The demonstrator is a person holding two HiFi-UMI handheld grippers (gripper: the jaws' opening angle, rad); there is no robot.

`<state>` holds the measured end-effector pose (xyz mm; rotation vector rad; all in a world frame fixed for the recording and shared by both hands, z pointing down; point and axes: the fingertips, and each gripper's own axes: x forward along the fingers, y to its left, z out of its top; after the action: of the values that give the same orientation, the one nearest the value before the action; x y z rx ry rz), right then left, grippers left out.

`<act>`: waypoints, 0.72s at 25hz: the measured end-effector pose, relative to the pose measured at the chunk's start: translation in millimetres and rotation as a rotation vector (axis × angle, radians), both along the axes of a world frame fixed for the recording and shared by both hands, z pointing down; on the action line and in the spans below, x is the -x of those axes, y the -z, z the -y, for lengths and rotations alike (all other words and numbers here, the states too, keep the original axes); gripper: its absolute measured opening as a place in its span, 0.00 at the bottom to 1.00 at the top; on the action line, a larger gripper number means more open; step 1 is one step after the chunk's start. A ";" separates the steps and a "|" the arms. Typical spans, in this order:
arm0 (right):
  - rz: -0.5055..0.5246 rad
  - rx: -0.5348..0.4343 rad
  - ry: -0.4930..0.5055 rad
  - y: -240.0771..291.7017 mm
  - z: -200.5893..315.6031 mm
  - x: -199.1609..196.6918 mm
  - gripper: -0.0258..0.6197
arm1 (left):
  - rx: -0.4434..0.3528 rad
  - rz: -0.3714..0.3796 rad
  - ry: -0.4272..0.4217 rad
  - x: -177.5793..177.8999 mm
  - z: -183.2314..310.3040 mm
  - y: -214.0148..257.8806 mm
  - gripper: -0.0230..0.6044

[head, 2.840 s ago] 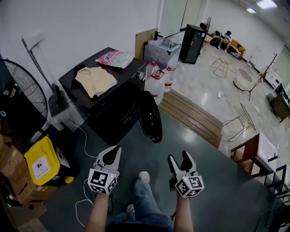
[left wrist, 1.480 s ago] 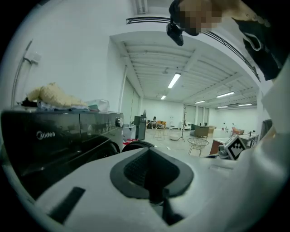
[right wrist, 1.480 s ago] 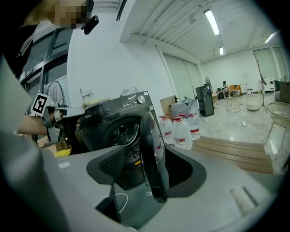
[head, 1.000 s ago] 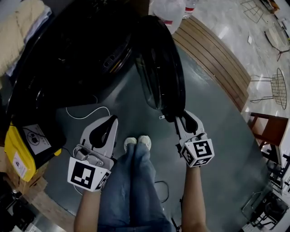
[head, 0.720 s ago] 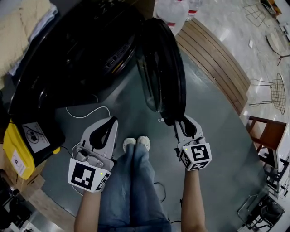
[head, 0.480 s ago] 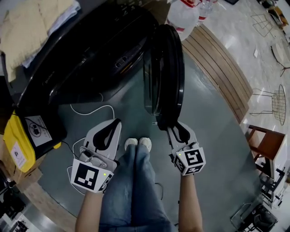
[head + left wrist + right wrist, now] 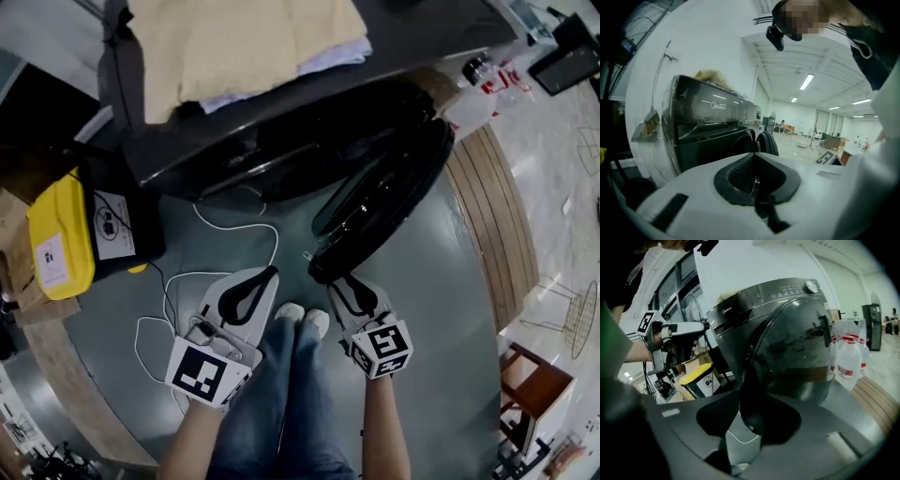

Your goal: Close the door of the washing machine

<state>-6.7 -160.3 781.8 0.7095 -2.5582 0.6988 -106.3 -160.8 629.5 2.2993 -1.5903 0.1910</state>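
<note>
A black front-loading washing machine (image 7: 281,141) fills the top of the head view. Its round door (image 7: 384,202) stands partly open, angled toward the machine's front. My right gripper (image 7: 330,279) is at the door's near edge. In the right gripper view the door's rim (image 7: 797,352) sits between the jaws of the right gripper (image 7: 745,413). Those jaws are opening and do not clamp the rim. My left gripper (image 7: 270,272) hangs left of the door, shut and empty. The left gripper view shows the machine (image 7: 708,126) and door (image 7: 767,143) ahead of it.
A folded beige cloth (image 7: 244,42) lies on the machine's top. A yellow-lidded bin (image 7: 58,248) stands at the left, and a white cable (image 7: 234,230) loops over the floor. Water jugs (image 7: 478,84) and wooden planks (image 7: 492,216) are at the right. The person's shoes (image 7: 305,317) are below the door.
The door has swung from edge-on toward the machine's front, and the right gripper went along with its rim. The left gripper moved forward. The head view has shifted over the machine.
</note>
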 end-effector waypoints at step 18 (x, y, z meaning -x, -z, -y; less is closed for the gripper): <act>0.050 -0.122 0.066 15.3 89.9 139.4 0.06 | 0.015 -0.063 0.206 89.0 -19.7 -8.3 0.04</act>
<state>-146.1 -250.3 766.6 0.6497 -2.6757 0.5491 -195.4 -141.1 637.8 2.0912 -1.7725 0.0790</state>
